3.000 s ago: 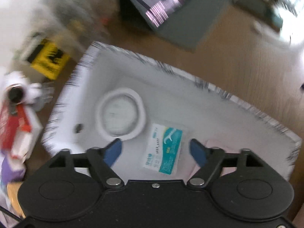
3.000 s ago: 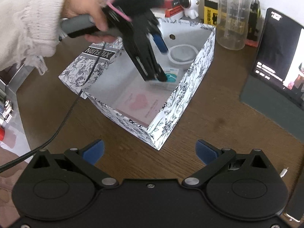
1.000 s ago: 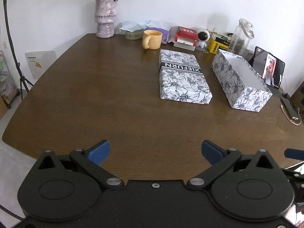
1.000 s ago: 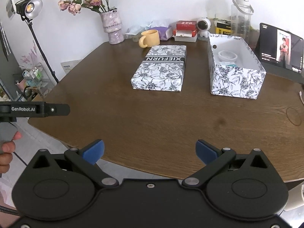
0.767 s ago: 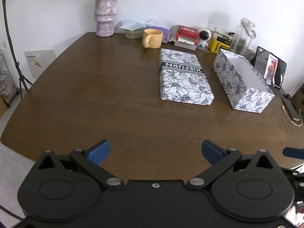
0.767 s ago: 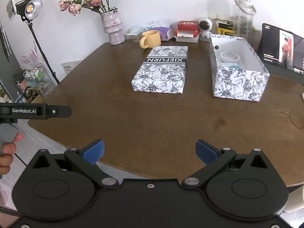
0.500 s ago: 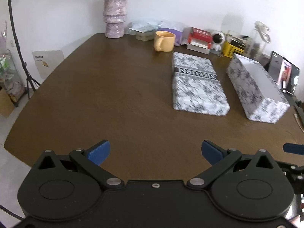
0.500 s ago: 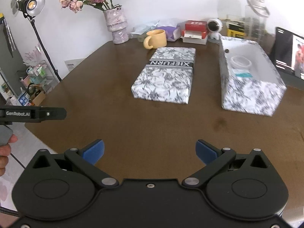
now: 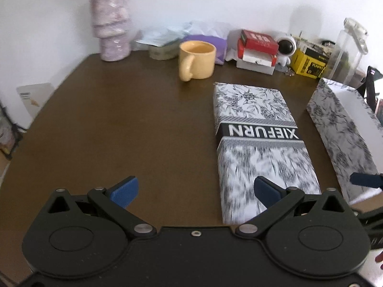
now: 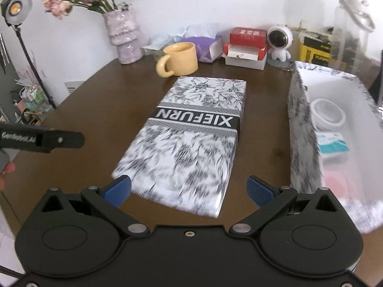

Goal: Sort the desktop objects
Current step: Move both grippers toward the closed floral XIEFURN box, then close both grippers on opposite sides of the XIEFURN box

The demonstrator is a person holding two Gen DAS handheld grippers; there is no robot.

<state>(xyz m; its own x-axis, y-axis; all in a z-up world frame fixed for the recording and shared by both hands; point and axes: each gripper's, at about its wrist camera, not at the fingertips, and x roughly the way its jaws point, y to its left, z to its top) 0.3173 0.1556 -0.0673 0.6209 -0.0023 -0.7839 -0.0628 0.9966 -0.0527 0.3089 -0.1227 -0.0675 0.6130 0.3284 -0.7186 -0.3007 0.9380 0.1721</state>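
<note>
Floral-printed, the box lid (image 10: 189, 141) lay flat just ahead of the right gripper (image 10: 189, 190), whose jaws gaped wide and empty; its long axis ran away from them. Ahead-right of the equally wide, empty left gripper (image 9: 195, 190), it lay likewise.

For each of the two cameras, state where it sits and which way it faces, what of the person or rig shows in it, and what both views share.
Left wrist: sits on the left gripper, low over the near table edge, facing the back wall; own open fingers show, plus a tip of the right gripper at the right edge.
Right wrist: sits on the right gripper, facing the same way, over the near end of the lid; own open fingers, the left gripper's body and a fingertip at the left edge.
Shared: lid, open box, yellow mug, vase.
</note>
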